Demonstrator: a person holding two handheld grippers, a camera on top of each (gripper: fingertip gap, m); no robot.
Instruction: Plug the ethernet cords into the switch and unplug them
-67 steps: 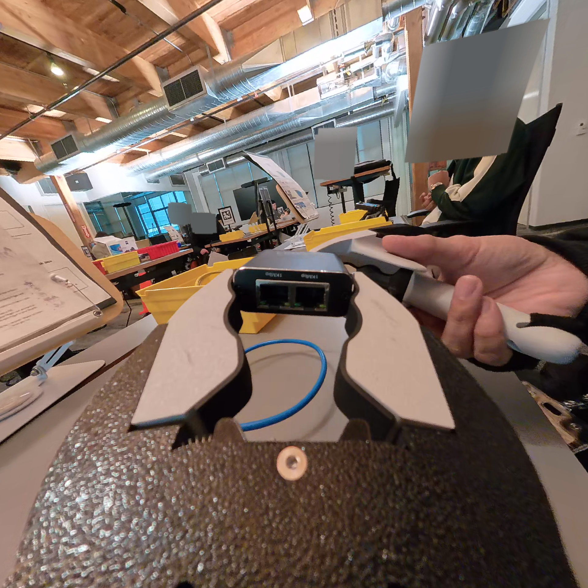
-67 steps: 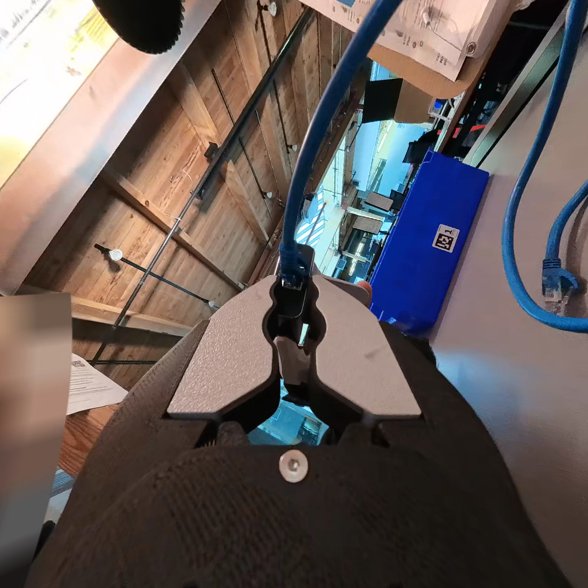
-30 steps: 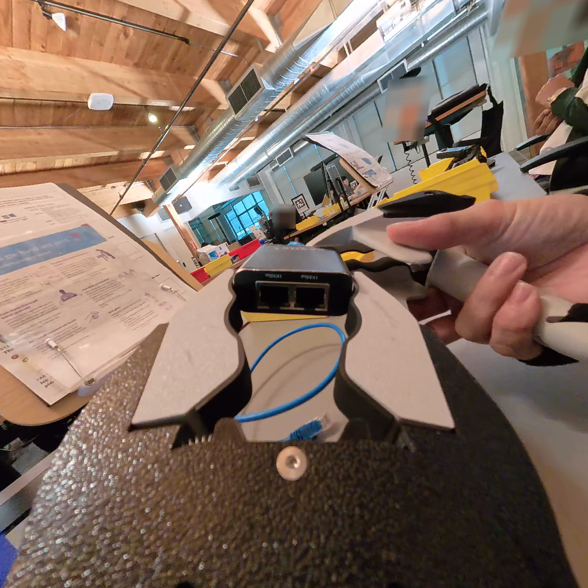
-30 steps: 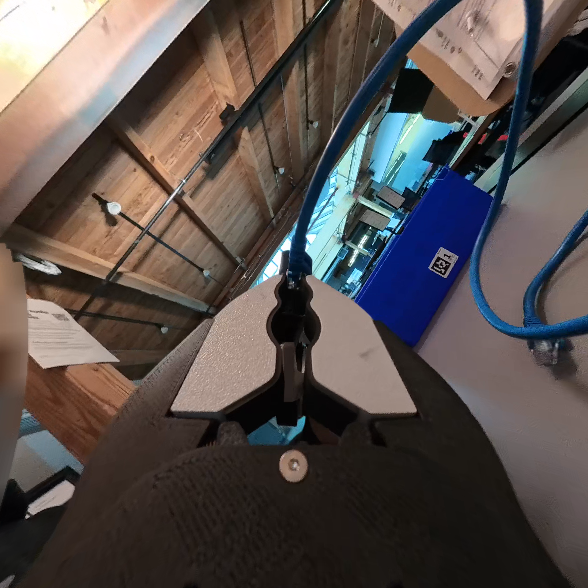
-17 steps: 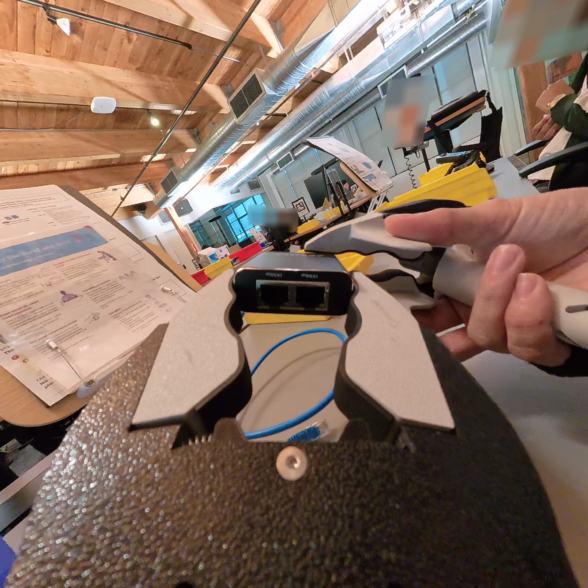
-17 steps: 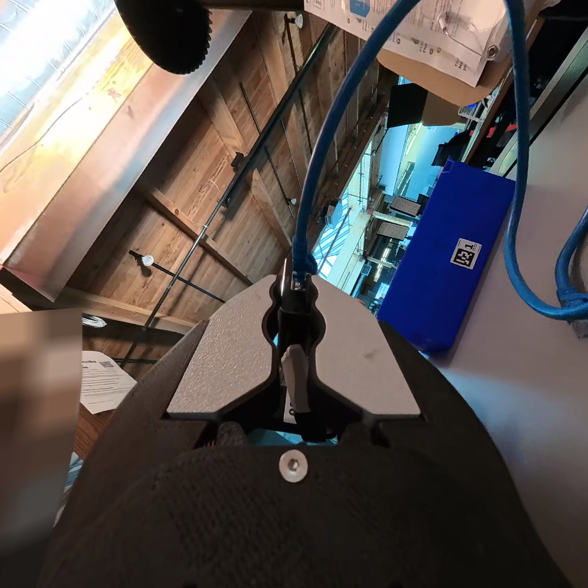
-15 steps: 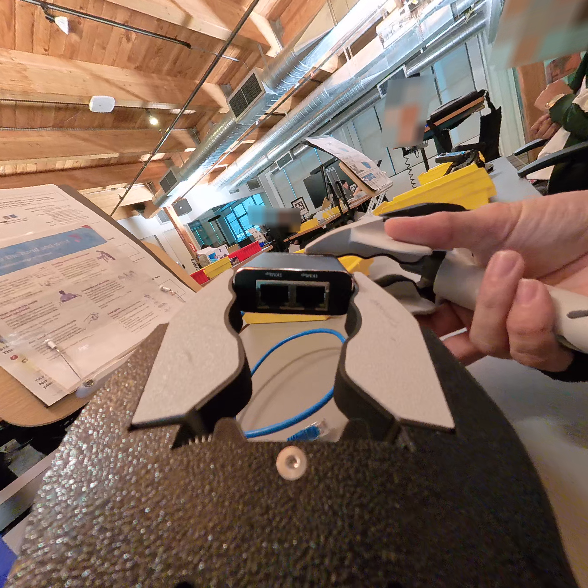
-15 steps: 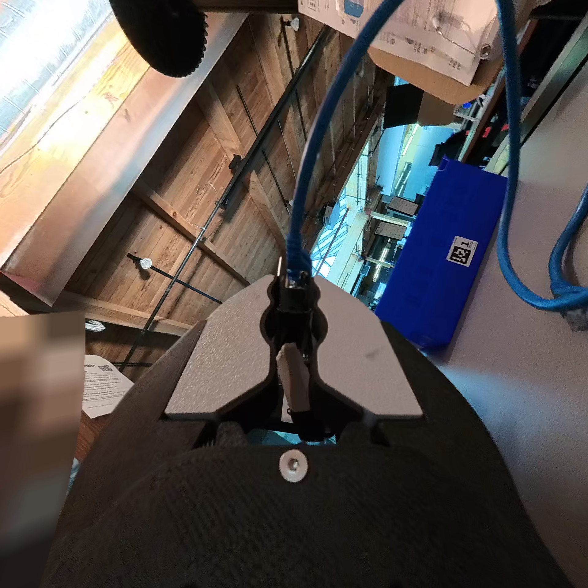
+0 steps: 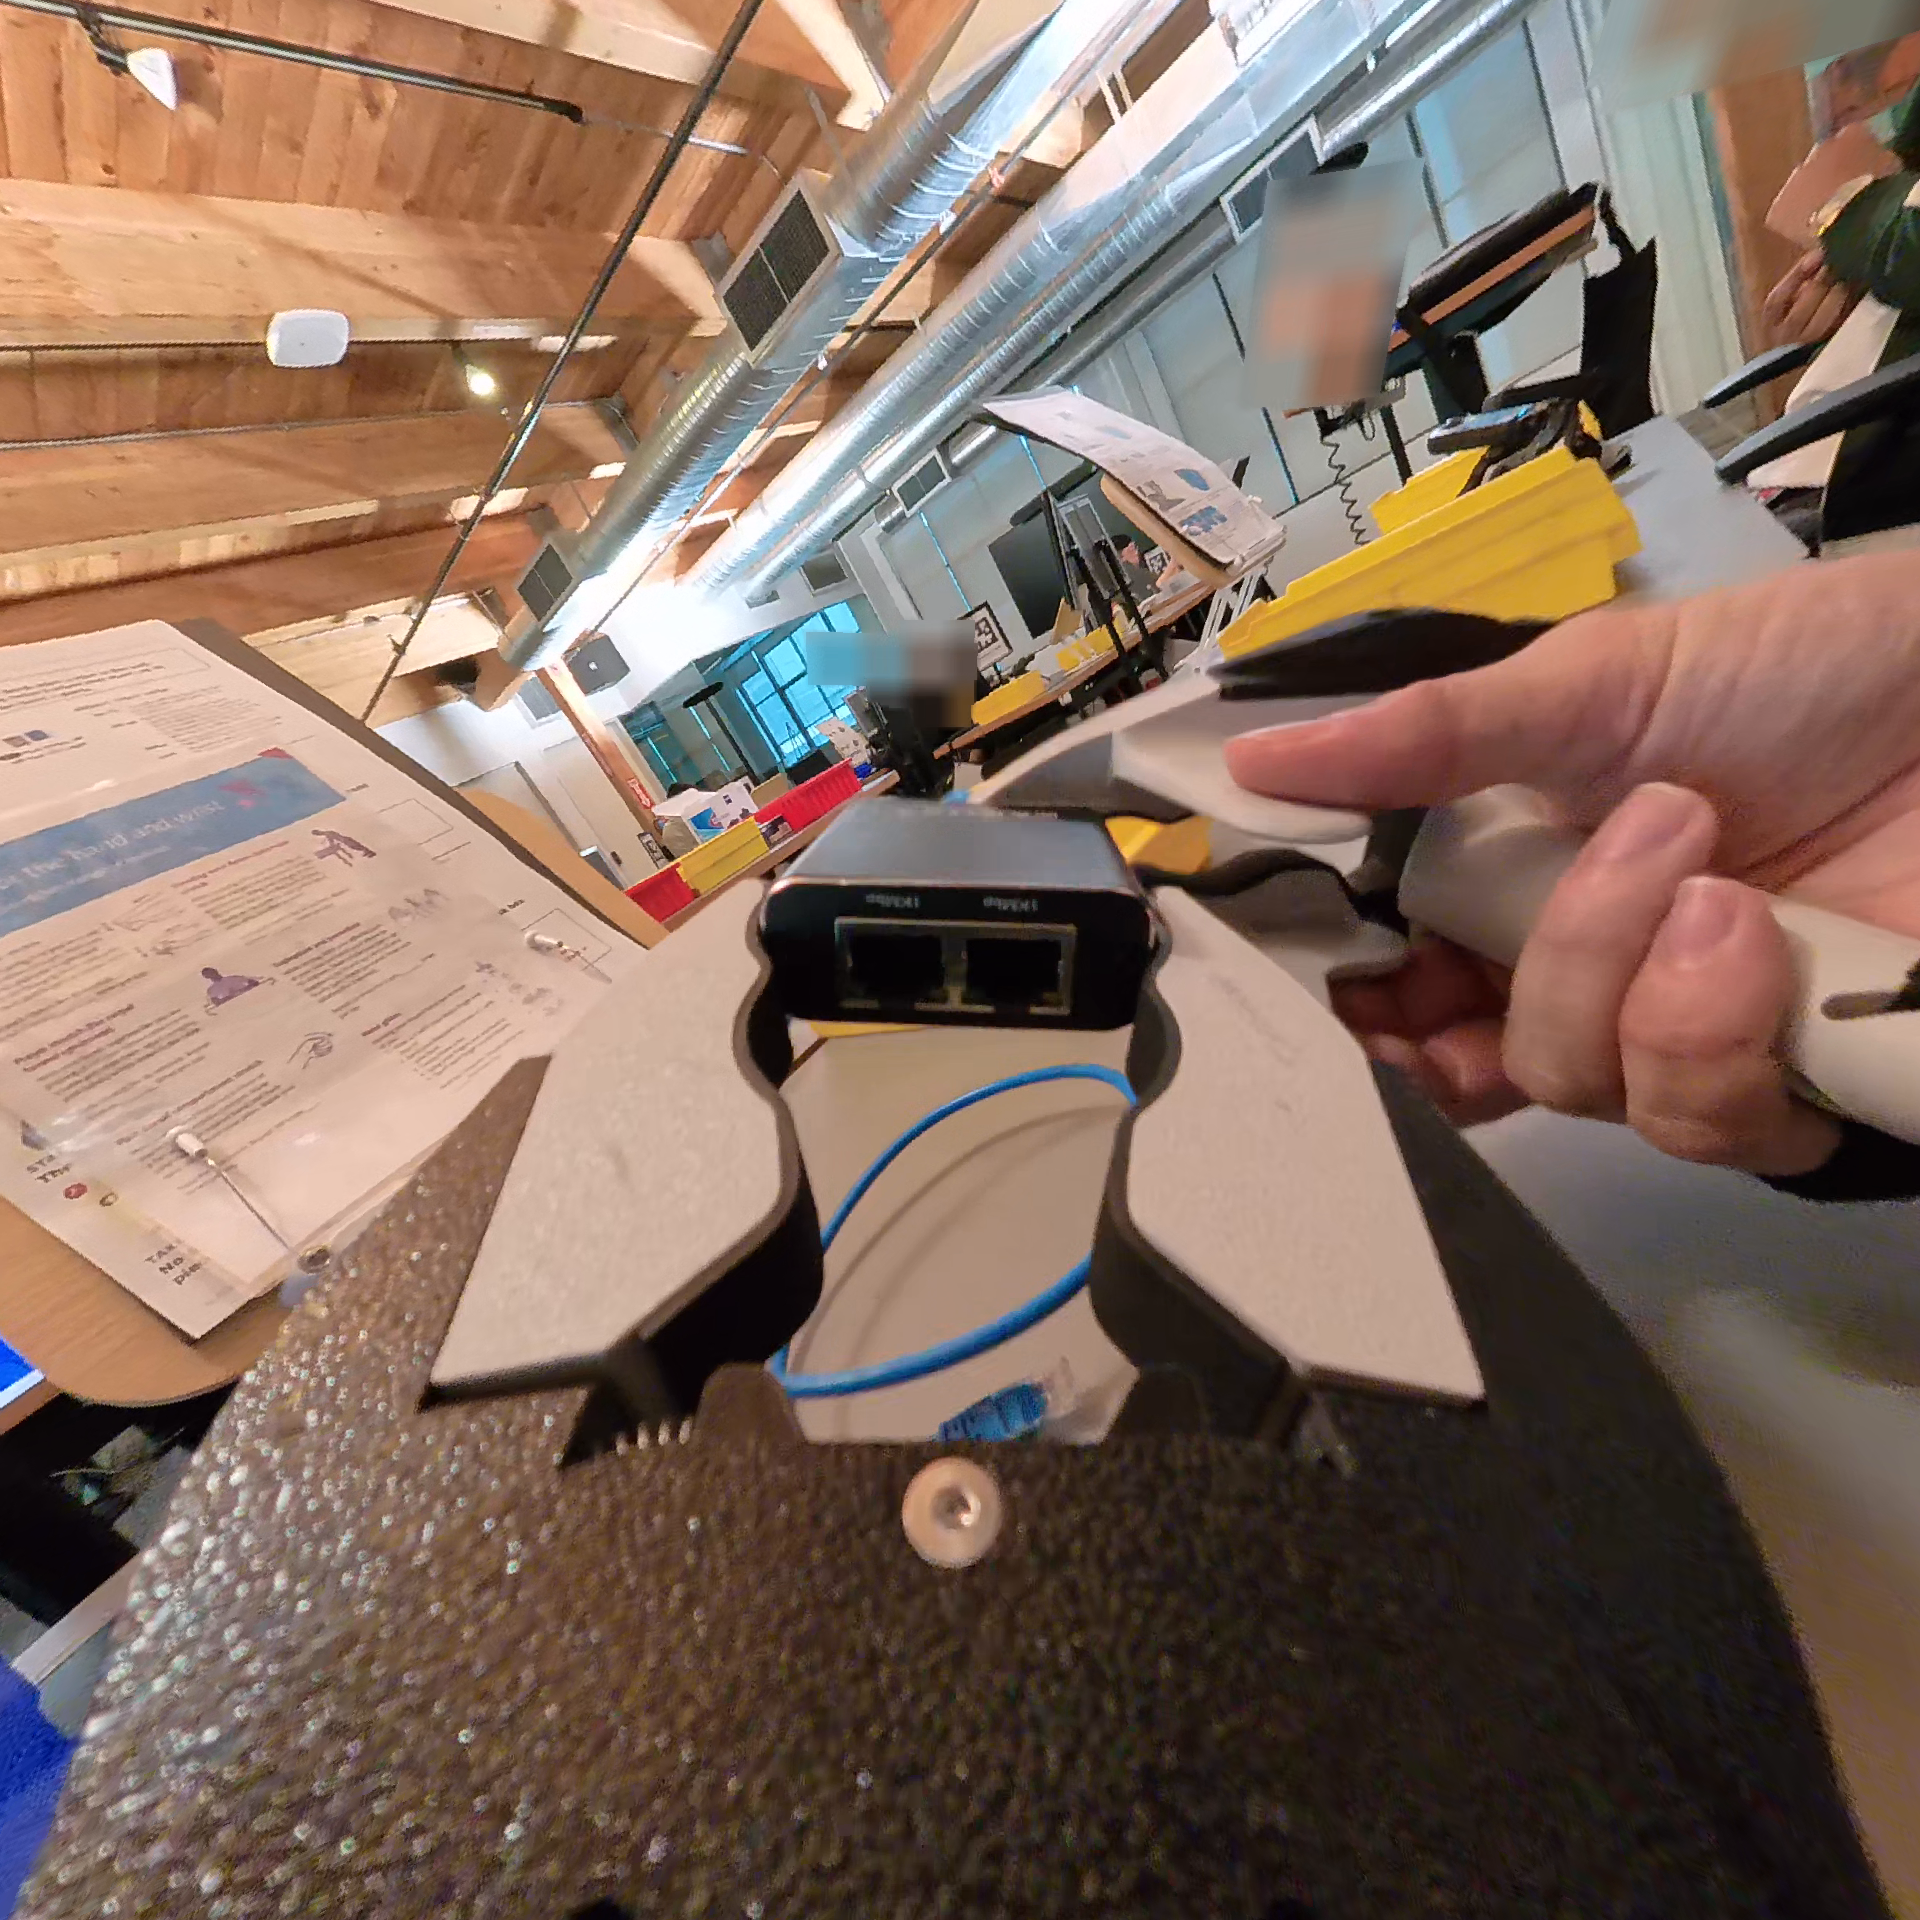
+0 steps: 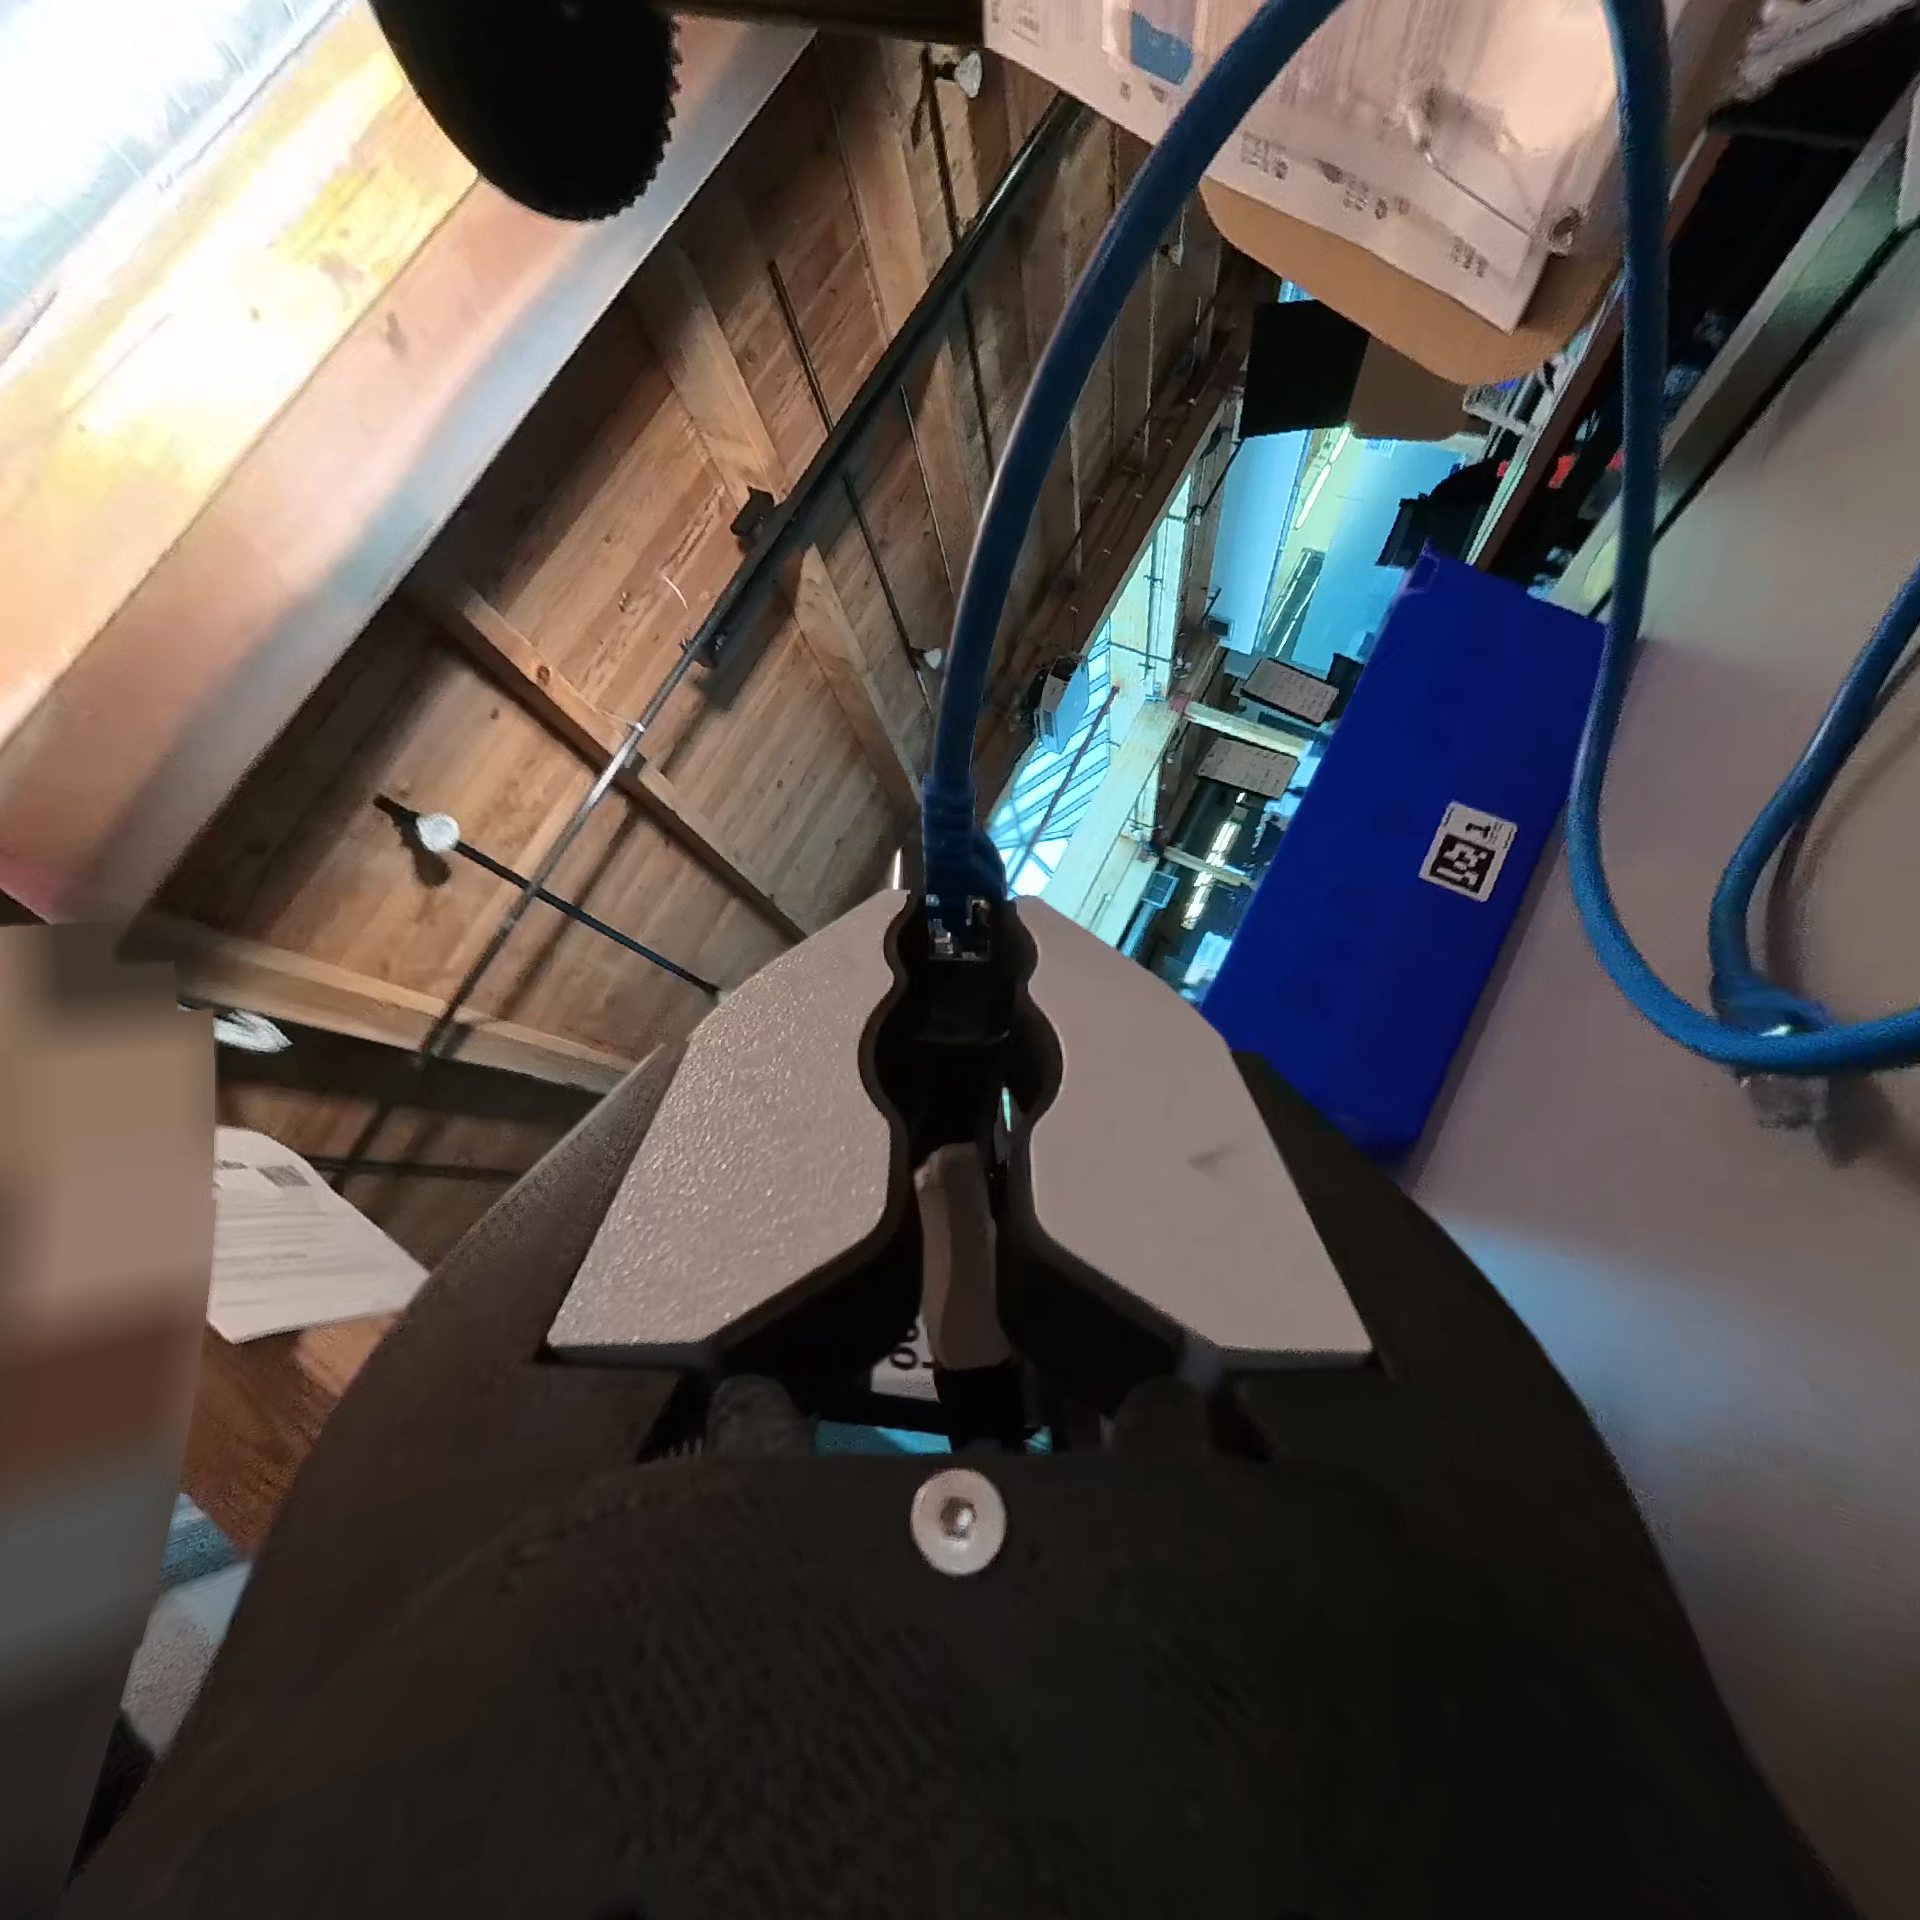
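My left gripper (image 9: pixel 956 940) is shut on a small black switch (image 9: pixel 956 883), held off the table. Its two ports face me and are empty. A hand (image 9: pixel 1621 894) holds my right gripper just behind and to the right of the switch, and a bit of blue shows at the switch's far edge. In the right wrist view my right gripper (image 10: pixel 961 930) is shut on the plug of a blue ethernet cord (image 10: pixel 997 499), which arcs upward. A second blue cord (image 10: pixel 1621 790) lies on the grey table with its plug (image 10: pixel 1782 1091) free. It also shows as a loop (image 9: pixel 966 1226) under the left jaws.
A clipboard stand with printed sheets (image 9: pixel 229 956) stands on the left. A blue bin (image 10: pixel 1392 862) sits on the grey table (image 10: pixel 1662 1351) beyond the right gripper. Yellow bins (image 9: pixel 1455 561) and other desks lie farther back.
The left gripper has tilted and swung left with the switch still in it. The hand with the right gripper has stayed close behind the switch, shifting slightly. Both grips are unchanged.
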